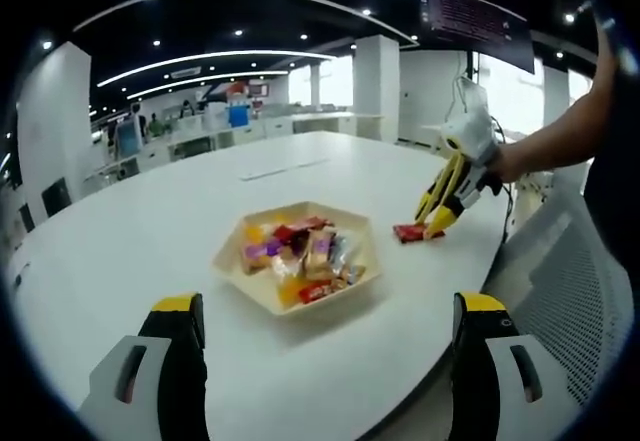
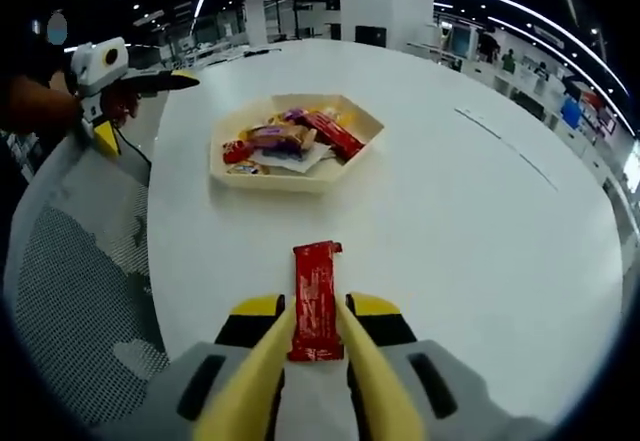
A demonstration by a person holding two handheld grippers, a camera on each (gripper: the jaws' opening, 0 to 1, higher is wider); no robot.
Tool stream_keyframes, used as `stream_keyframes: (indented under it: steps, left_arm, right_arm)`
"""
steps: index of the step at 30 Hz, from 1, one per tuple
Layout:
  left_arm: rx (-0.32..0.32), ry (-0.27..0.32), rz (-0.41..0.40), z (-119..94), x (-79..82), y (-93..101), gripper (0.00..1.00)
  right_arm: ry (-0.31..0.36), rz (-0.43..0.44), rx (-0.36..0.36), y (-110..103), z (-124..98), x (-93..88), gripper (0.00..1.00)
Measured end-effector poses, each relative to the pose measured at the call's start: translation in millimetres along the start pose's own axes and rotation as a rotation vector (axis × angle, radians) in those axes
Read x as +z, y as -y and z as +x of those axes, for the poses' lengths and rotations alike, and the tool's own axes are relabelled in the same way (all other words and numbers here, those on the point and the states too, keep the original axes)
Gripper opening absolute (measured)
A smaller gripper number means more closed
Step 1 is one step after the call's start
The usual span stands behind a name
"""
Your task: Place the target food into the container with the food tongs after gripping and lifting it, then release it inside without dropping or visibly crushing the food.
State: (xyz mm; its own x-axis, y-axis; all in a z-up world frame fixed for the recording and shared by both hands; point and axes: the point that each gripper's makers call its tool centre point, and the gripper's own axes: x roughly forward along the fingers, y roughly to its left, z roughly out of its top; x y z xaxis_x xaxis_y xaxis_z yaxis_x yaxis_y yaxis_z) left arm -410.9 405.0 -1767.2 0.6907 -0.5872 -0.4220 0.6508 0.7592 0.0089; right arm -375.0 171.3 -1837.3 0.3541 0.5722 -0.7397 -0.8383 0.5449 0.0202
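White oval table (image 1: 150,231) under office ceiling lights, with a cream hexagonal tray (image 1: 232,266) set near its edge — heaped with wrapped sweets (image 1: 305,256) in red, purple, orange and silver.

In the left gripper view: left claw (image 1: 325,361) low in the foreground, its two yellow-tipped jaws spread wide with nothing between them, held above the table just short of the tray. Beyond the tray, right claw (image 1: 432,223) reaching in from the right on a bare forearm (image 1: 560,136), yellow tong blades (image 1: 445,196) angled down to the table surface and closed around a red wrapped bar (image 1: 410,232). Bar flat on the table, just beside the tray's far-right corner, outside it. White mesh chair back (image 1: 570,291) at the right edge of the table.

In the right gripper view: right claw (image 2: 318,346) rising from the bottom, yellow tong blades (image 2: 255,366) narrowed onto the red wrapped bar (image 2: 315,299) — one blade along each long side, touching the wrapper, no visible denting. Bar pointing lengthwise toward the tray (image 2: 300,179), its far end sticking out past the blade tips; whether lifted clear of the table or still resting on it cannot be told here. Tray ahead, apart from the bar, wrapped sweets (image 2: 290,141) piled inside. Left claw (image 2: 190,79) at upper left, side on, held in a hand (image 2: 40,106) off the table edge, above the mesh chair back (image 2: 80,281).
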Motion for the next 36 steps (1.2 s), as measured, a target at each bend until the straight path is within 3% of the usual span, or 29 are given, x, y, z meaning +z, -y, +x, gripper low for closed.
stream_keyframes:
  steps: [17,36]
  left_arm:
    - [-0.01,0.0,0.022,-0.4,0.7,1.9,0.99]
    - [-0.005,-0.013,0.015,-0.7,-1.1,1.5,0.99]
  right_arm:
    - [0.021,-0.04,0.024,23.7,-32.6,48.6,0.23]
    - [0.018,-0.073,0.056,23.9,-39.8,76.0,0.23]
